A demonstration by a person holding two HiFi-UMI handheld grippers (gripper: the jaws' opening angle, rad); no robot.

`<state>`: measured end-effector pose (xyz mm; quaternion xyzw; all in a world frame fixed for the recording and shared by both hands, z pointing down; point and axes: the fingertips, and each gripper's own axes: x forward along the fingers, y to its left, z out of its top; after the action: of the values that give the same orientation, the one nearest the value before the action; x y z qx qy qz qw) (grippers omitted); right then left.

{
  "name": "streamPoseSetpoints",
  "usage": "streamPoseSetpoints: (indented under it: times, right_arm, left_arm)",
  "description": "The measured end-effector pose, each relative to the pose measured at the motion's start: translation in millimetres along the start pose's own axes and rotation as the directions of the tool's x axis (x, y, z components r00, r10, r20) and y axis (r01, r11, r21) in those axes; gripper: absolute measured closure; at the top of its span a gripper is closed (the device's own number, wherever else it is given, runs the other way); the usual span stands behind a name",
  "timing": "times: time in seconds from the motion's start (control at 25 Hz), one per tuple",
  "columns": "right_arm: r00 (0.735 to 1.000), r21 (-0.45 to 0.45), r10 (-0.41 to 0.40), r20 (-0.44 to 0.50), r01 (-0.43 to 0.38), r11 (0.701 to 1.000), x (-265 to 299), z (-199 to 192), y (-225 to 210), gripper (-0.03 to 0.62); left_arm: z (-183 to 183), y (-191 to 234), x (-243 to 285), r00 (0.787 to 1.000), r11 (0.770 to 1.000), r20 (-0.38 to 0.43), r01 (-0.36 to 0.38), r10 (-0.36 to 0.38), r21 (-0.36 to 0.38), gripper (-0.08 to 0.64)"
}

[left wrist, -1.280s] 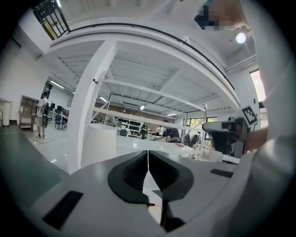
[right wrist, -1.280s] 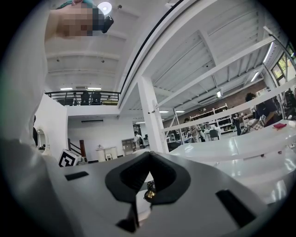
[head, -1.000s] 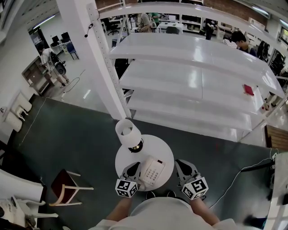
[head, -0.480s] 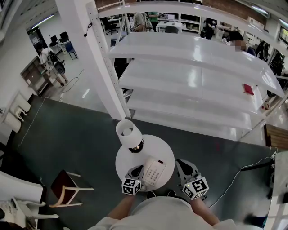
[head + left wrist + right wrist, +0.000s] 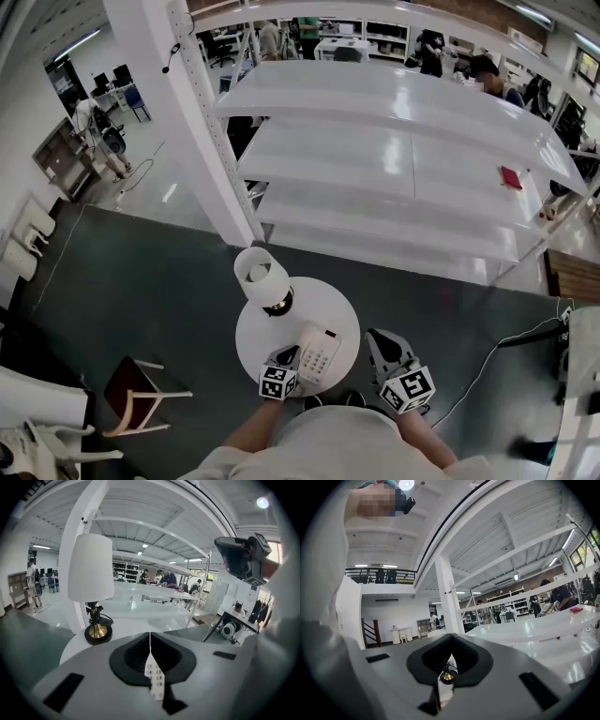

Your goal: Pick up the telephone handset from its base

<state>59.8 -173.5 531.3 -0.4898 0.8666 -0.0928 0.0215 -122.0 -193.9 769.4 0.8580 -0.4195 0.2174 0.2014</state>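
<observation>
My left gripper [image 5: 287, 355] sits lower over the telephone [image 5: 320, 352] than a second ago, its jaws pressed together on nothing. My right gripper [image 5: 380, 337] has kept its place, jaws likewise together. The telephone lies on a round white table [image 5: 330, 302], nearer me than the lamp [image 5: 262, 276]. Dark floor [image 5: 141, 281] surrounds the table, and white shelving [image 5: 403, 141] stands beyond. The left gripper covers the handset's side, so I can't tell if they touch.

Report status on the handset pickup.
Left gripper shut, empty, at telephone; handset seated on it. Right gripper shut, right of table. Lamp behind, not blocking.
</observation>
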Motion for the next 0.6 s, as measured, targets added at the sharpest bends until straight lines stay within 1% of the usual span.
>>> streamPoseSetpoints:
  times: [0.2,0.4,0.6]
  right_arm:
    - [1.0,0.002,-0.015,-0.007,0.015,1.0,-3.1,0.8,-4.8,0.583]
    - [1.0,0.002,-0.03,-0.007,0.03,1.0,-4.0,0.2,-7.6,0.583]
    - [0.999,0.0,-0.032,-0.006,0.032,0.999,-4.1,1.8,-8.0,0.583]
  left_arm:
    - [-20.9,0.9,14.2,0.997,1.0,-0.075,-0.009,0.01,0.027,0.538]
    - [-33.8,-0.3,25.3,0.992,0.999,-0.127,0.012,-0.006,0.045,0.538]
    - [-43.6,3.0,30.5,0.986,0.999,-0.167,0.001,0.008,0.053,0.538]
